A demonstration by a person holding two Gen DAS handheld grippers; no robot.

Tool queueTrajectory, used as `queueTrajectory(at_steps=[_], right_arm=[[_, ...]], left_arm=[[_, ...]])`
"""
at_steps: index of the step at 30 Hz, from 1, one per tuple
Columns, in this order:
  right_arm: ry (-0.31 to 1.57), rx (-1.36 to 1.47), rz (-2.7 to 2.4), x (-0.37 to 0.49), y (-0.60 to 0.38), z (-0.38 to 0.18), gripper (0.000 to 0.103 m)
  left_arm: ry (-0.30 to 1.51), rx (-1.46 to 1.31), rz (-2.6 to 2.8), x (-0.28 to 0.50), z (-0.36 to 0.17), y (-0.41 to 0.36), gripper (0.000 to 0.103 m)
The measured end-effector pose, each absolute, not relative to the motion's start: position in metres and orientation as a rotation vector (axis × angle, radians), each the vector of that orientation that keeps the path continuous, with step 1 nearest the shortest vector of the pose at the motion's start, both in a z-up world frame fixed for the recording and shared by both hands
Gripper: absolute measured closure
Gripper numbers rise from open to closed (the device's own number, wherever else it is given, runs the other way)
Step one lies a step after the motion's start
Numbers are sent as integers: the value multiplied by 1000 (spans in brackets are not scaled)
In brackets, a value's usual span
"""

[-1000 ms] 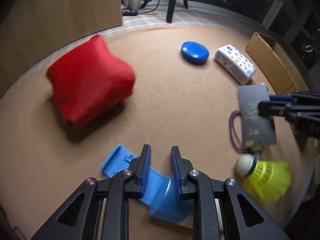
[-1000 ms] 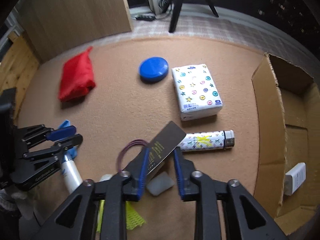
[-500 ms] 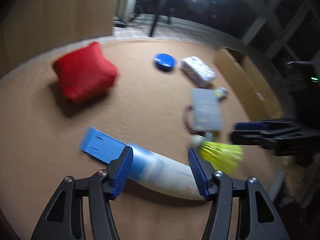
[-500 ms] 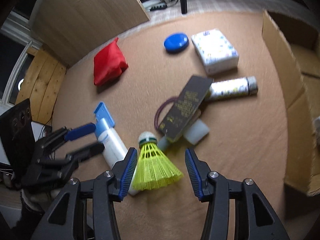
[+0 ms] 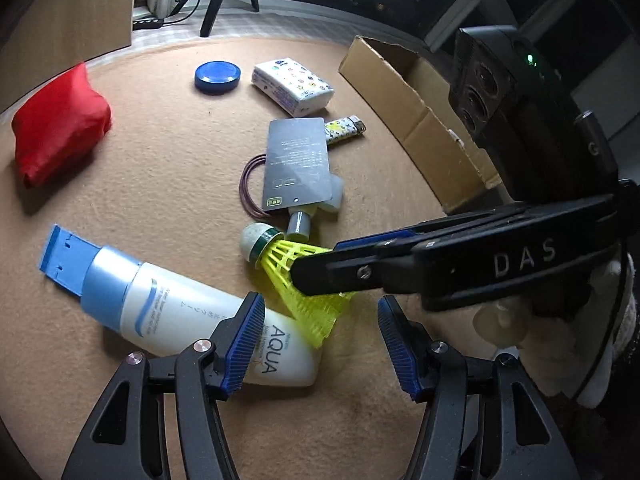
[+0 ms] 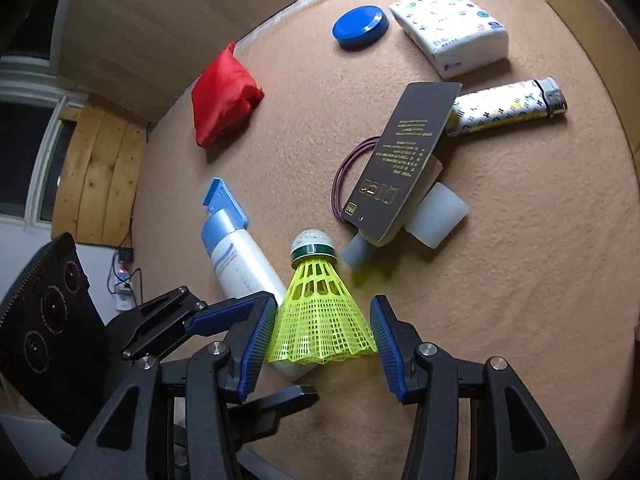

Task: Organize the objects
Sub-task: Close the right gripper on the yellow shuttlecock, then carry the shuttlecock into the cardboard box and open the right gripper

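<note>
A yellow shuttlecock lies on the tan mat, its skirt between the open jaws of my right gripper; it also shows in the left wrist view. A white AQUA tube with a blue cap lies beside it, also seen in the right wrist view. My left gripper is open and empty above the tube's end. The right gripper crosses the left wrist view from the right.
A dark card rests on a purple band and small pale bottles. A patterned lighter, tissue pack, blue disc and red pouch lie farther off. A cardboard box stands at the right.
Both grippers opened and pulled back from the tube and the card. The right gripper has come down around the shuttlecock's skirt, close to the left one.
</note>
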State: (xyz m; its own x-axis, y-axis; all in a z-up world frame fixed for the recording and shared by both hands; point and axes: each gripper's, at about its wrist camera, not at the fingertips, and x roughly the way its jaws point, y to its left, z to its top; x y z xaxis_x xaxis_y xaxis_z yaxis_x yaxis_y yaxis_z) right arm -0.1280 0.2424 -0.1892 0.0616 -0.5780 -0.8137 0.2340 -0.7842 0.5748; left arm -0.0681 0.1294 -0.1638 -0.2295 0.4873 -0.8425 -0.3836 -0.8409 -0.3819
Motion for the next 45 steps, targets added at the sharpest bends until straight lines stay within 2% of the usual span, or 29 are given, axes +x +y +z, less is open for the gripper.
queueTrajectory(at_steps=[14,26,45], right_arm=[[-345,1725,-1786,-116,242,-179,67],[-364,1619,-1893,-113,269,-134,67],[-517,1571,-2134,-131,402,-105,67]], left_arm=[[-200,-1495,2080,-71,-165,134,42],[-144,-1361,2118,-72,-117,158,42],[-27,-1223,1990,-112,-92,301,42]])
